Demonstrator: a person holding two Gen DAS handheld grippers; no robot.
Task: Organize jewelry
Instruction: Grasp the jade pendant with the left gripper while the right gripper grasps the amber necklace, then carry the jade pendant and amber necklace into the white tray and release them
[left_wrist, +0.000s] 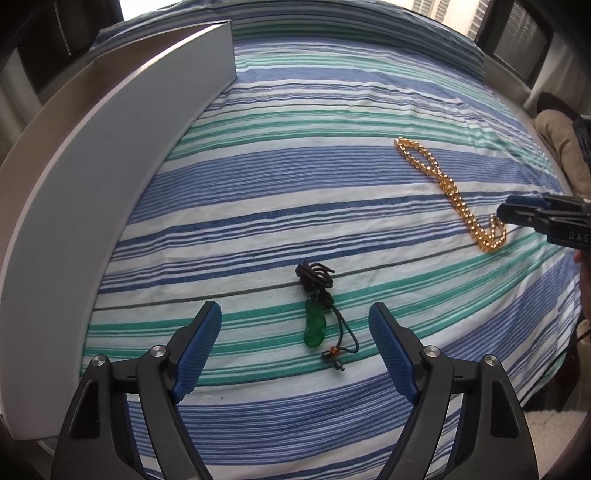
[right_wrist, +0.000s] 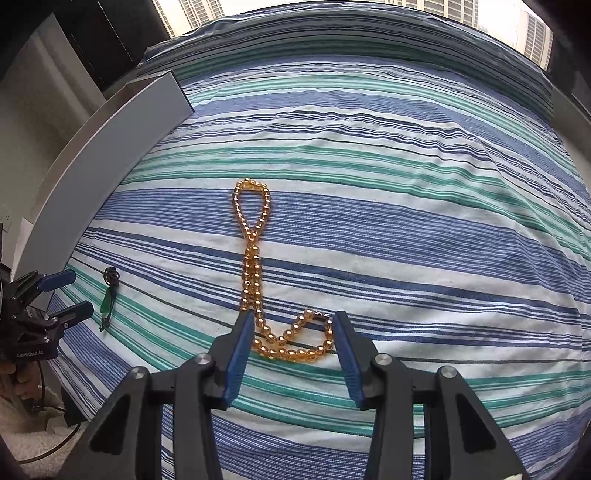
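Observation:
A green pendant (left_wrist: 314, 326) on a tangled dark cord (left_wrist: 316, 276) lies on the striped cloth between the fingers of my open left gripper (left_wrist: 297, 312). A string of amber beads (right_wrist: 255, 273) lies on the cloth; its near loop sits between the fingers of my open right gripper (right_wrist: 294, 320), and the jaws stand apart on either side of it. The beads also show in the left wrist view (left_wrist: 452, 192), with the right gripper (left_wrist: 504, 214) at their near end. The left gripper (right_wrist: 74, 295) and pendant (right_wrist: 108, 301) show at the left of the right wrist view.
A long grey box (left_wrist: 110, 155) with a tall wall runs along the left side of the striped cloth (left_wrist: 295, 206); it also shows in the right wrist view (right_wrist: 110, 147). Windows lie beyond the far edge. A brown cushion (left_wrist: 565, 147) sits off the right edge.

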